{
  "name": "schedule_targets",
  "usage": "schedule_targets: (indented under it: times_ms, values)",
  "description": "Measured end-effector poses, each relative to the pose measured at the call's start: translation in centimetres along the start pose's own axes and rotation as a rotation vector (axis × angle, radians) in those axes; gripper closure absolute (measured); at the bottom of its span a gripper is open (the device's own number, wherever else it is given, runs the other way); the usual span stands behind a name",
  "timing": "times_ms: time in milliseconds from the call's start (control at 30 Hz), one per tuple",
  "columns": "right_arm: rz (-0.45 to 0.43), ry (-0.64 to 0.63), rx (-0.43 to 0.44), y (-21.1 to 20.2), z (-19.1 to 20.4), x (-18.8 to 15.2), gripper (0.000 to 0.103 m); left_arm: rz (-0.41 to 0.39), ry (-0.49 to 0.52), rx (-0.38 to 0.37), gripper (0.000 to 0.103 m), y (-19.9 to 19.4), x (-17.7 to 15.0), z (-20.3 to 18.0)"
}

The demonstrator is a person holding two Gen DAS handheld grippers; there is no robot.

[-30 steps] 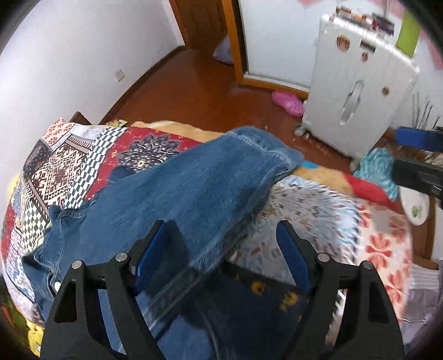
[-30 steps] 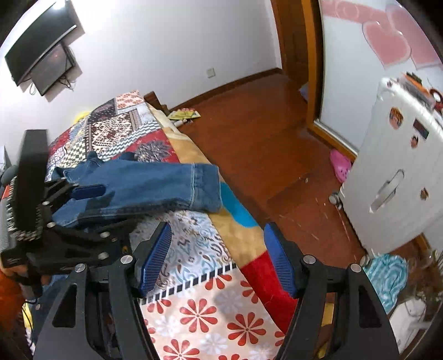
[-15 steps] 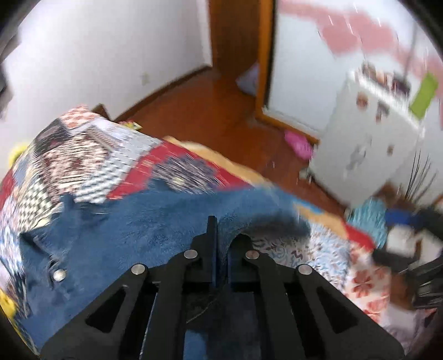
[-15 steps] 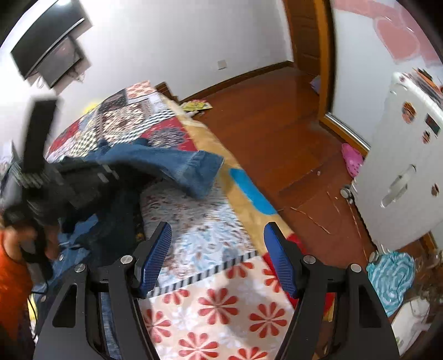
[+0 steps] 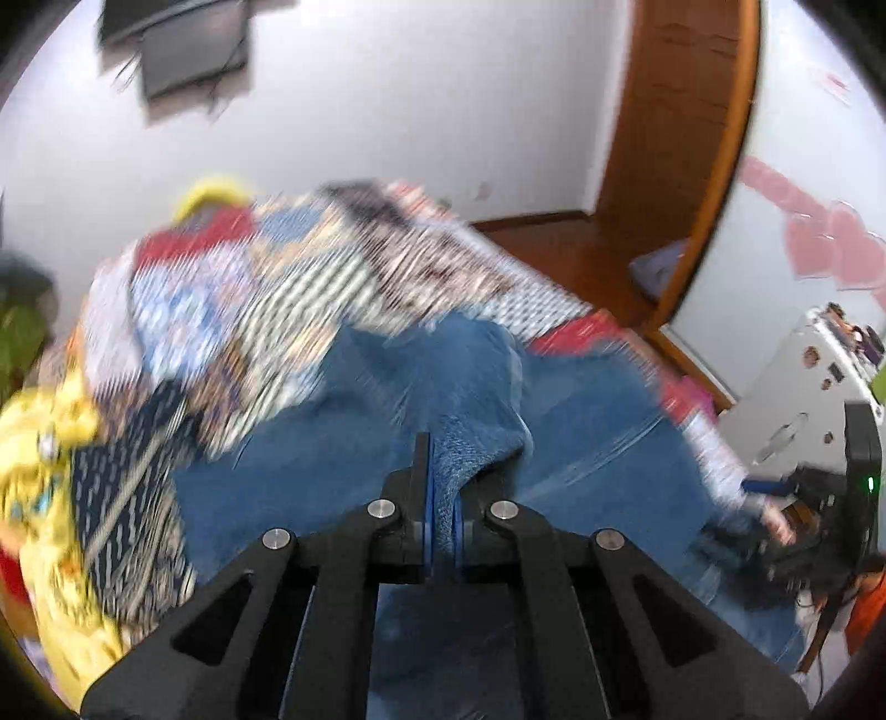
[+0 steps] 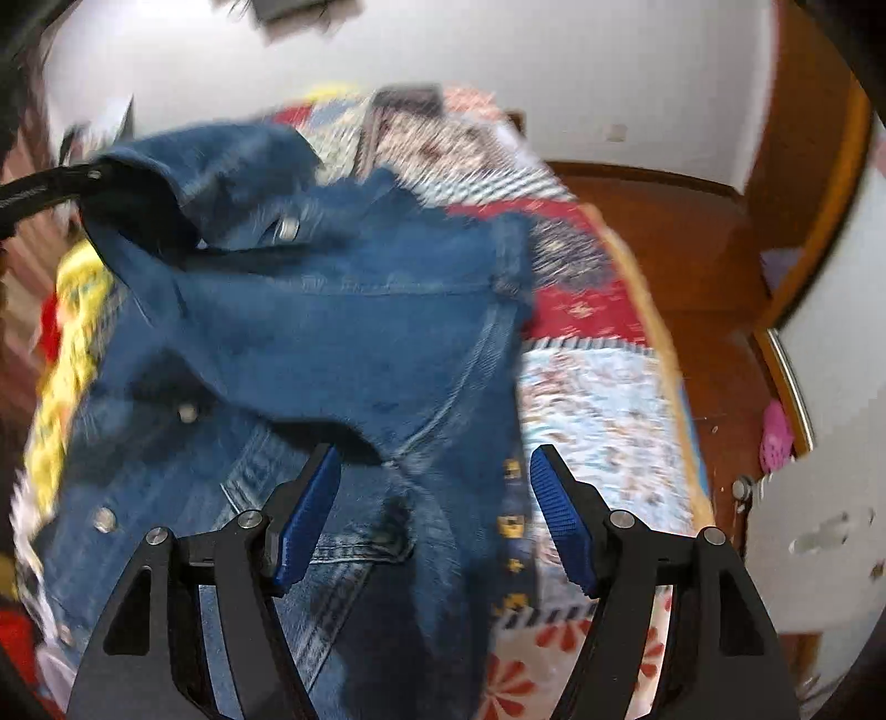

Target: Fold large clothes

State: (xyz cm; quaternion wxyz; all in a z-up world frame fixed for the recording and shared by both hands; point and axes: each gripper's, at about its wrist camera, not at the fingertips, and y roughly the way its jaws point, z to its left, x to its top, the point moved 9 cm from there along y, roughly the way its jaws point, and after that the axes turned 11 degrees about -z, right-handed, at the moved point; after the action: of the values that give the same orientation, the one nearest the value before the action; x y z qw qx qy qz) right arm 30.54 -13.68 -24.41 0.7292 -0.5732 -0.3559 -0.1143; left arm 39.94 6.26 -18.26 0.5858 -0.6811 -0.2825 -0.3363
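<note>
A blue denim jacket [image 6: 360,332] lies spread on a patchwork quilt [image 6: 598,399] on the bed. My left gripper [image 5: 441,498] is shut on a fold of the jacket's sleeve [image 5: 476,443], which bunches up between the blue pads. In the right wrist view that sleeve end [image 6: 221,166] hangs lifted at the upper left, over the jacket body, with the black left gripper [image 6: 111,216] behind it. My right gripper [image 6: 432,498] stands open just above the jacket's lower part, and its pads press on nothing. Both views are blurred by motion.
A white suitcase [image 5: 803,399] stands on the wooden floor [image 6: 692,232] to the right of the bed, with a pink slipper [image 6: 775,437] near it. Yellow cloth [image 5: 50,443] lies at the bed's left side. A dark screen [image 5: 188,44] hangs on the white wall.
My left gripper closed on the sleeve, then lifted and carried it back over the jacket body. My right gripper swung left from the quilt's edge to above the jacket and stayed open.
</note>
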Motion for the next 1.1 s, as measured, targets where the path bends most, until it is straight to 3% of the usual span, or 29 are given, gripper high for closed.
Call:
schedule_targets:
  times_ms: [133,233,267,300,400,500,633,700,767,867,933,1100]
  values:
    - [0.06,-0.085,-0.091,1.9,-0.7,-0.8,0.036,0.111,-0.082,0.016,0.092,0.6,-6.1,3.6]
    - [0.068,-0.085,-0.103,2.0,-1.5,-1.0,0.035,0.166,-0.098,0.043,0.082,0.5,-10.6,4.7]
    - [0.068,-0.075,-0.108,1.9,-1.8,-1.1,0.035,0.183,-0.102,0.061,0.071,0.5,-11.9,5.0]
    - [0.069,-0.066,-0.115,1.9,-2.0,-1.2,0.035,0.194,-0.098,0.083,0.064,0.4,-13.1,5.4]
    - [0.071,-0.044,-0.132,1.6,-2.8,-1.8,0.035,0.204,-0.097,0.133,0.055,-0.1,-15.4,6.4]
    - [0.086,0.005,-0.116,1.5,-3.4,-2.6,0.035,0.163,-0.158,0.154,0.042,-1.4,-15.9,7.9]
    - [0.095,0.009,-0.189,1.7,-4.2,-3.2,0.035,0.135,-0.186,0.186,0.037,-2.9,-16.1,9.4]
    - [0.098,0.048,-0.159,1.4,-4.6,-3.5,0.035,0.127,-0.166,0.286,0.037,-3.7,-16.5,11.1]
    - [0.098,0.09,-0.149,1.3,-5.2,-3.6,0.035,0.135,-0.208,0.369,0.037,-4.4,-17.6,13.4]
    - [0.089,0.144,-0.133,1.4,-5.7,-3.7,0.035,0.17,-0.404,0.345,0.037,-5.3,-20.4,16.4]
    - [0.091,0.165,-0.126,1.6,-5.8,-3.9,0.034,0.164,-0.442,0.321,0.037,-6.0,-20.8,17.0]
    - [0.097,0.158,-0.15,1.3,-5.2,-3.7,0.033,0.142,-0.223,0.378,0.037,-7.1,-18.4,15.4]
